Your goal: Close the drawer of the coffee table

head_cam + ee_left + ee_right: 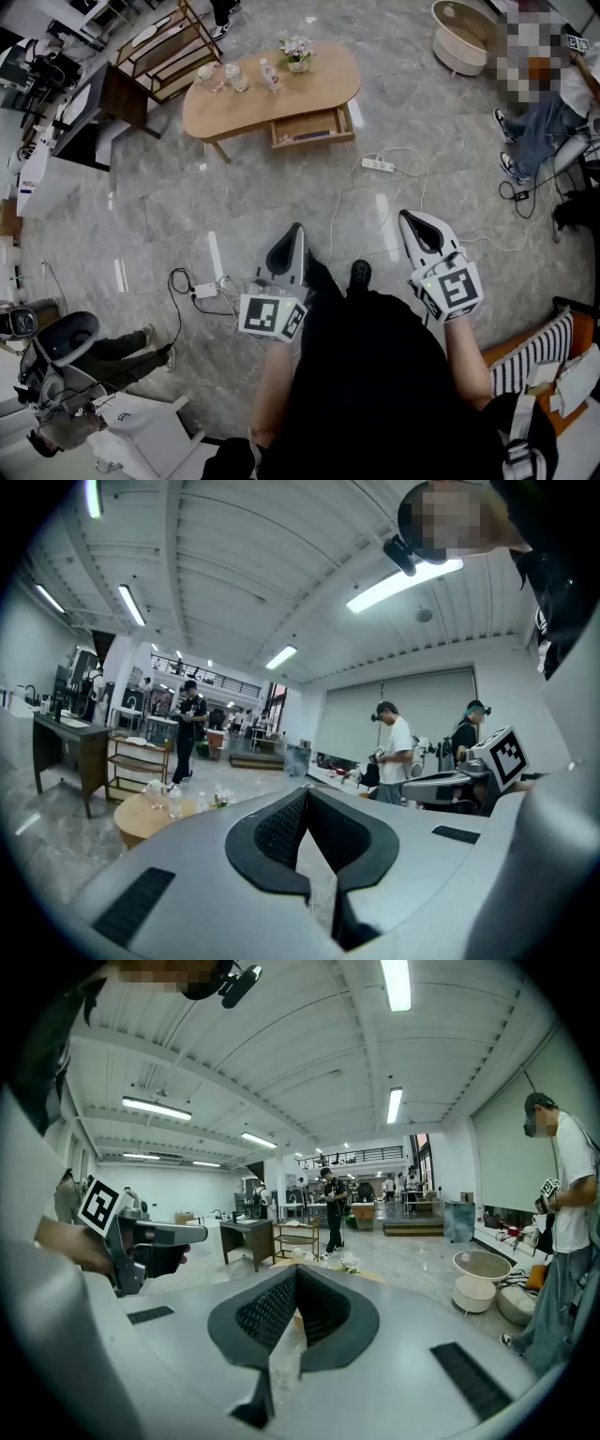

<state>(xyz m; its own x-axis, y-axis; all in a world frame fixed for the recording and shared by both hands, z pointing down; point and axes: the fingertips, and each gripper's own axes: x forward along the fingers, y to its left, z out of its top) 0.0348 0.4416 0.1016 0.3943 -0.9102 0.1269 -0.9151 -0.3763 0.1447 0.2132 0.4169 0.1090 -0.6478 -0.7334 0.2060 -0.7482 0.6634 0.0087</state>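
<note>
The wooden coffee table point(272, 89) stands far ahead on the grey floor, with bottles and a small flower pot point(297, 52) on top. Its drawer point(312, 127) is pulled out from the near side. Both grippers are held low near my body, well short of the table. My left gripper point(296, 228) is shut with nothing in it, and so is my right gripper point(406, 217). In the left gripper view the shut jaws point(307, 789) point past the table point(141, 819), which lies to the left. In the right gripper view the table top point(373, 1275) shows just beyond the jaws point(295, 1269).
A white power strip point(378, 165) and loose cables lie on the floor between me and the table; another strip point(204, 291) lies at left. A wooden shelf point(169, 47) and a dark desk point(98, 103) stand behind at left. A seated person point(539, 122) is at right, and a round white stand point(461, 37) at the back right.
</note>
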